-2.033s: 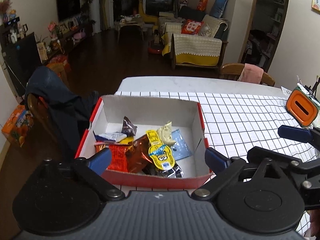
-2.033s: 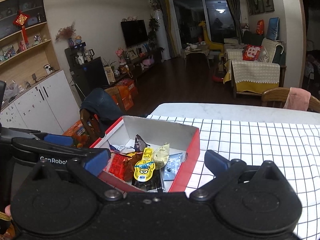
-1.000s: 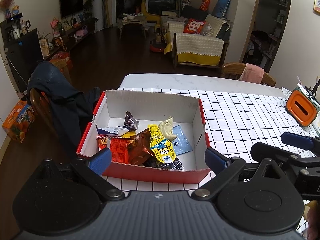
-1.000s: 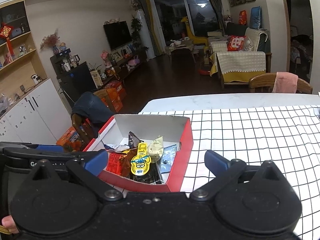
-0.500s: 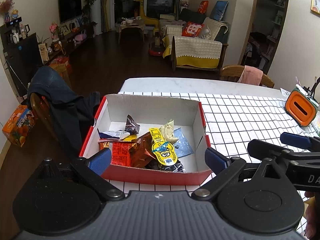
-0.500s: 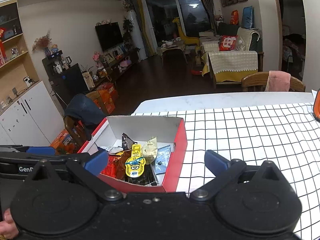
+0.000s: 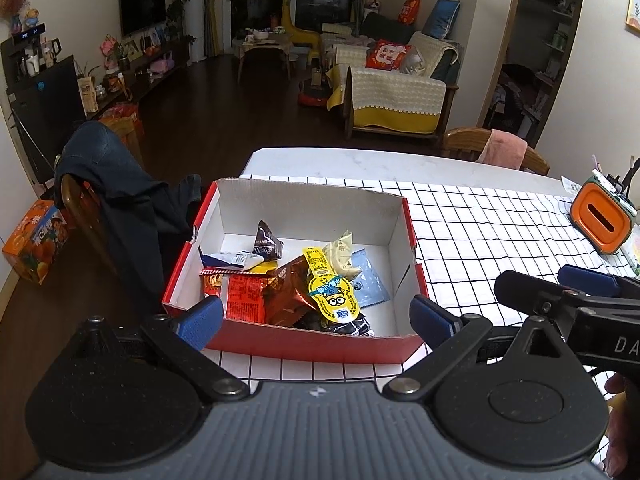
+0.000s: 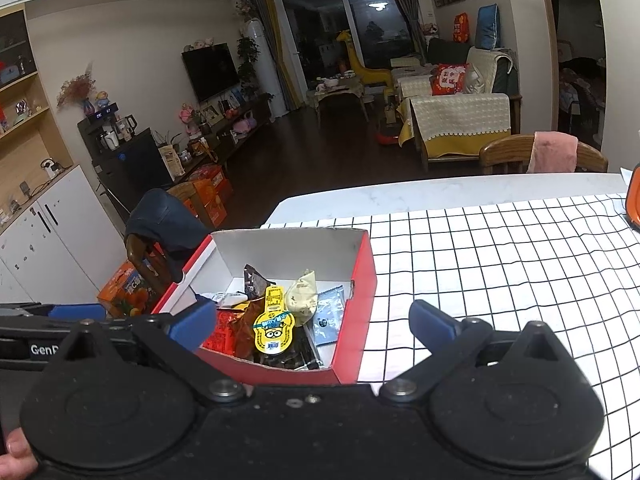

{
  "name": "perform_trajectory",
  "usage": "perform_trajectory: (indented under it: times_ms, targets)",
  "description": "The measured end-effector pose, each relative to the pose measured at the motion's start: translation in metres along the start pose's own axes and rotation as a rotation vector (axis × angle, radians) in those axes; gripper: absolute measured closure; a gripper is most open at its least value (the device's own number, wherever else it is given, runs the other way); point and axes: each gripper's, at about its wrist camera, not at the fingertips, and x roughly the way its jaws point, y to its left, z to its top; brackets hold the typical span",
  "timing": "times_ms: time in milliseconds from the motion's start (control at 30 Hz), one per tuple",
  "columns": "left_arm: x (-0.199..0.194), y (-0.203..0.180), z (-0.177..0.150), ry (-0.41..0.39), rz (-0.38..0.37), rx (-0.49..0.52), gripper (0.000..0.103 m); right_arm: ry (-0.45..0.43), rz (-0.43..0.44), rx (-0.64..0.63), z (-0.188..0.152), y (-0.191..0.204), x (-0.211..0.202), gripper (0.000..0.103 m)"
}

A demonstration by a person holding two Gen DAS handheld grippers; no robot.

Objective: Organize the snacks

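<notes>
The snacks (image 7: 304,280) lie heaped in a red box (image 7: 312,346) on the checked tablecloth (image 7: 480,232), near its corner. Both the left gripper (image 7: 316,320) and right gripper (image 8: 312,318) hover before the box, fingers spread wide, holding nothing.

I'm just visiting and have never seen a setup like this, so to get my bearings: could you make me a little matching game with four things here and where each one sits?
Things:
1. yellow cartoon packet
2. orange holder
3. dark jacket
4. pink cloth

Places:
A. draped on the wooden chair left of the table
B. on top of the snack pile inside the red box
C. over the back of the chair at the table's far side
D. on the checked tablecloth, at the right edge of the left view

Pairs: 1-B, 2-D, 3-A, 4-C
</notes>
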Motion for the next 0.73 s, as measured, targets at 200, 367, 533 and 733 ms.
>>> perform_trajectory:
  times_ms: [200,367,533,733]
  targets:
    - [0.002,0.003,0.000,0.007,-0.007,0.002,0.003,0.002,-0.004,0.006,-0.001,0.004,0.003,0.000]
    - [0.004,0.004,0.000,0.013,-0.014,0.006,0.003,0.004,-0.010,0.011,-0.002,0.007,0.005,0.000]
    - [0.008,0.005,0.001,0.022,-0.029,0.016,0.003,0.007,-0.018,0.021,-0.002,0.007,0.007,0.000]
    - [0.013,0.005,0.001,0.033,-0.045,0.029,0.003,0.008,-0.033,0.034,-0.003,0.007,0.008,0.000]
